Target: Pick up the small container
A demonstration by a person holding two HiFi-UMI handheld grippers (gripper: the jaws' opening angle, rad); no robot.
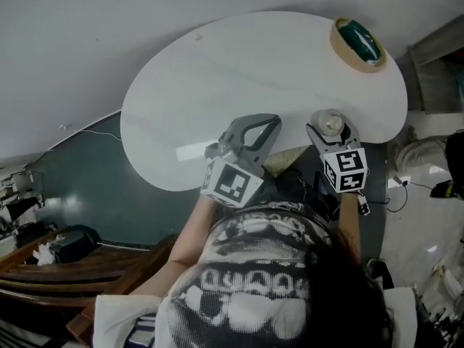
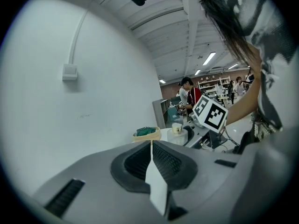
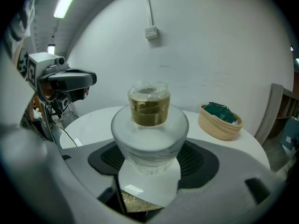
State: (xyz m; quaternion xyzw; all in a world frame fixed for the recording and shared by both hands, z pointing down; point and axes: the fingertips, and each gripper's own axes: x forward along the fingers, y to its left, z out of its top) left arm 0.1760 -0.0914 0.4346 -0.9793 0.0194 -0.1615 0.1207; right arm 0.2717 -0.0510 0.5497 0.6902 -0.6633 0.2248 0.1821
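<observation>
Counter (image 1: 217, 85) found bare across middle and left; wide passage left there. Only obstacle on it: basket (image 1: 357, 43) at far right rim, well apart from both grippers. Far side closed off by wall (image 3: 210, 55). Gap at near edge between left gripper (image 1: 267, 124) and right gripper (image 1: 330, 127) kept clear. Room between right fingers (image 3: 201, 164) taken up by small container (image 3: 149, 125).

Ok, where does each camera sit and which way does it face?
Head view: on the person's head, steeply down on the table; hair, torso, arms.
Left gripper view: on the left hand-held gripper, across the table; shut jaws, hair, arm.
Right gripper view: on the right hand-held gripper, at the small container its jaws grip.
All three share the basket.
</observation>
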